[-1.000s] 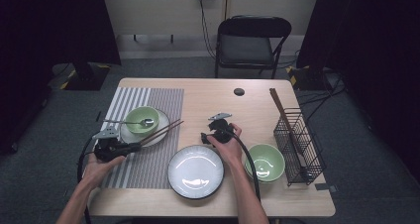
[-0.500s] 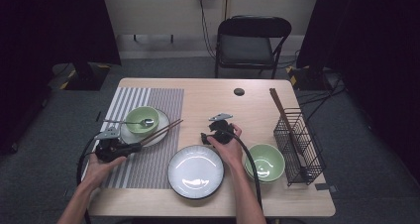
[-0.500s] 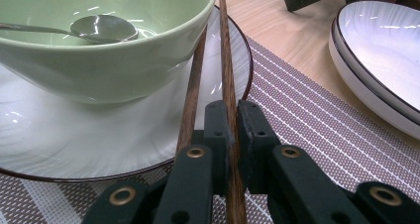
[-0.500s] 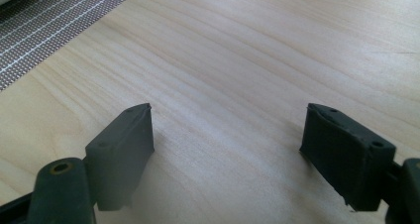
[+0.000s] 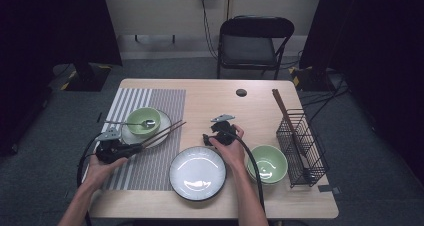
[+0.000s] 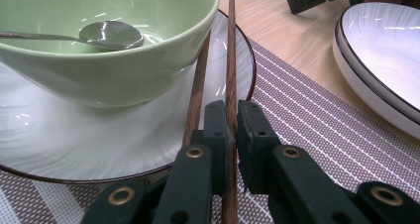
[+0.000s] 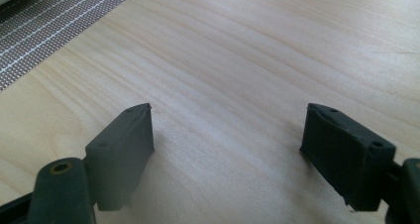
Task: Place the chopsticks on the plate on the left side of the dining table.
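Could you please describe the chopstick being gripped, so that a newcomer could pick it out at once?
On the striped mat sits a white plate bearing a green bowl. Two brown chopsticks lean on the plate's rim; the wanted chopstick is pinched in the left tool, while its twin lies free beside it.

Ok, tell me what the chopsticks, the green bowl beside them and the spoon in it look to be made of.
Chopsticks: probably wood, dark brown with a visible grain and a matte finish; the left gripper is shut on one.
Green bowl: likely glazed ceramic, with a thick rim, an even pale green colour and soft glossy highlights.
Spoon: polished metal by its look, silver and mirror-bright.
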Action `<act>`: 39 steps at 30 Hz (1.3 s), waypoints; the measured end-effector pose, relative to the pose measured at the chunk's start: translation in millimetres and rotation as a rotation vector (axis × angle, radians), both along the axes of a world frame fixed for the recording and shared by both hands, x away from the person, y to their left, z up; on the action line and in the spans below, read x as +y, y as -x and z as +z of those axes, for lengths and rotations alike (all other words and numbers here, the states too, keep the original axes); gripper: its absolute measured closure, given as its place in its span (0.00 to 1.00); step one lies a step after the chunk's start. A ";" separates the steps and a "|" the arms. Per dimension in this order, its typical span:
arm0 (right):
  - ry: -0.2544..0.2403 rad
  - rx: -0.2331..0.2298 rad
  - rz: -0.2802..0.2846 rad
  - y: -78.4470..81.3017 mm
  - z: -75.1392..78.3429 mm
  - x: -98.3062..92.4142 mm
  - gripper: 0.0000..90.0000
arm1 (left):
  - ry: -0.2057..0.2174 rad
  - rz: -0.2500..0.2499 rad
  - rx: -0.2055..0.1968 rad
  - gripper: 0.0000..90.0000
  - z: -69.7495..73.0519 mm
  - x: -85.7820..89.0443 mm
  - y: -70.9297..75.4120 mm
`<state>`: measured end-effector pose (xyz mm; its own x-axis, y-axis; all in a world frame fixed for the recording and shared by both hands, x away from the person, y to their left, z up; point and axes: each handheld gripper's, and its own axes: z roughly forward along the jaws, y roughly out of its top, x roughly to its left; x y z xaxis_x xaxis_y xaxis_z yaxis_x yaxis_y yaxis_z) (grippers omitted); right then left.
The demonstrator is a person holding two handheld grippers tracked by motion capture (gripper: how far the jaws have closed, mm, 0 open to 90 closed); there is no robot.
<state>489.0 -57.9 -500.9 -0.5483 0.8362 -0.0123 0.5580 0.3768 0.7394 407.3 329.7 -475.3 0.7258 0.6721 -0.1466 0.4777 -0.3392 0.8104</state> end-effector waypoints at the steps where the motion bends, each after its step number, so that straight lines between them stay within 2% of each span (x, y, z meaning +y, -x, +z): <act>1: 0.000 0.000 0.000 0.0 0.0 0.0 0.22 | 0.001 0.003 0.003 0.93 -0.1 0.0 0.1; 6: 0.000 0.000 0.000 0.0 0.0 0.0 0.22 | 0.001 0.028 -0.007 0.94 0.2 1.0 -0.5; 8: 0.000 0.000 0.000 0.0 0.0 0.0 0.22 | 0.010 0.025 -0.001 0.94 0.0 1.4 -1.1; 14: 0.001 0.000 0.000 0.0 0.0 0.0 0.22 | -0.004 0.022 -0.010 0.93 0.6 -1.0 -0.9; 23: 0.002 -0.001 0.001 0.0 0.0 0.0 0.22 | 0.010 0.014 -0.015 0.90 1.9 -0.8 0.2; 26: 0.001 0.000 0.001 0.1 0.0 0.0 0.22 | 0.009 0.009 -0.033 0.88 6.8 -2.2 2.3; 29: -0.001 0.000 0.001 0.0 0.0 0.0 0.22 | 0.029 -0.012 -0.050 0.88 13.9 -6.0 4.7; 33: 0.000 0.000 0.000 0.1 0.0 0.0 0.22 | 0.056 -0.033 -0.032 0.91 14.0 -12.7 1.6; 39: 0.001 0.000 0.000 0.1 0.0 0.0 0.22 | 0.032 -0.029 0.000 0.92 6.9 -17.3 -3.3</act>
